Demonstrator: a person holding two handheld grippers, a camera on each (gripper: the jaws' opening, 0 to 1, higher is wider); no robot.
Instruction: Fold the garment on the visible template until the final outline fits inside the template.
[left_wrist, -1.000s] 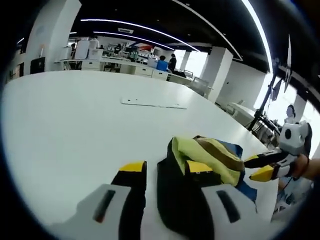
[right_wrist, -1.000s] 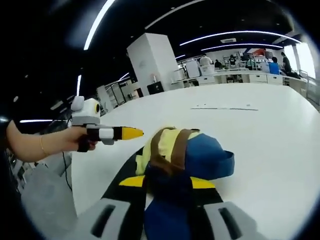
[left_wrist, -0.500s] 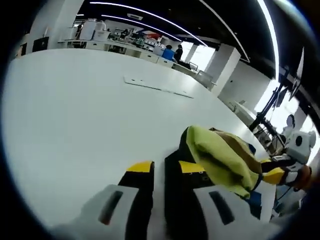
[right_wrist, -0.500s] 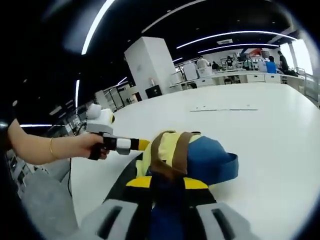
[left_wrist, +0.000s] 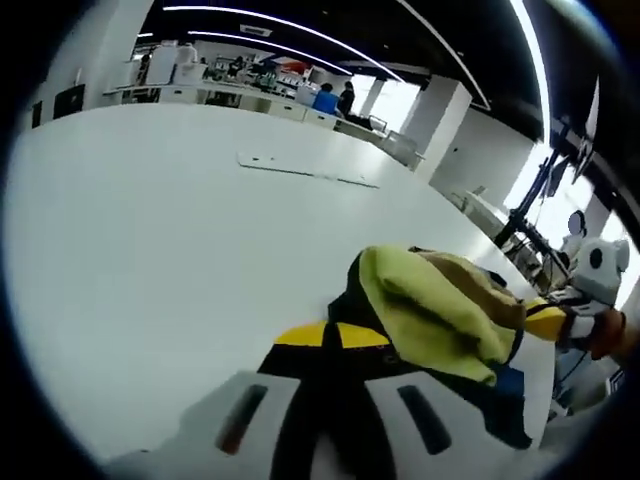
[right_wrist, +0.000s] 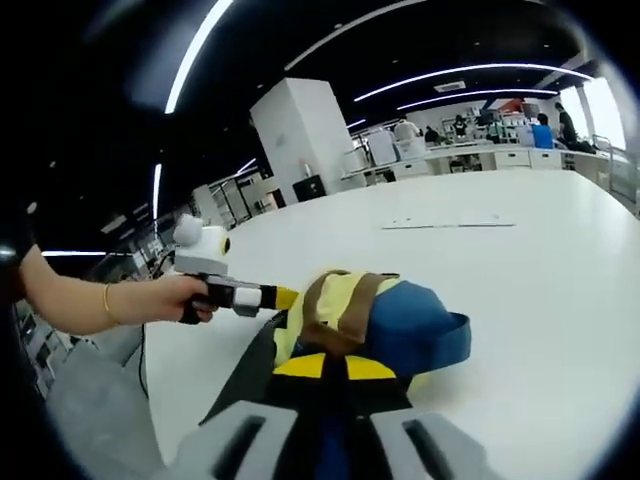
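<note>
— Nearest us, what is the left hand-held gripper (left_wrist: 335, 335) doing?

— Its yellow tips are meeting on the dark edge of the garment (left_wrist: 440, 310), so I am reading it as pinching cloth. The right hand-held gripper (right_wrist: 335, 367) is doing likewise, clamped on the dark fabric beneath the brown band.

— And the garment itself?

— It is sitting bunched on the white surface (left_wrist: 150, 230), yellow, brown and blue layers heaped together.

— Where is the template?

— I am seeing no outline under it; farther off there is just a thin flat strip (left_wrist: 305, 170).

— The risk?

— If both pull unevenly, the heap is likely sliding or unfolding, leaving the outline too wide.
</note>
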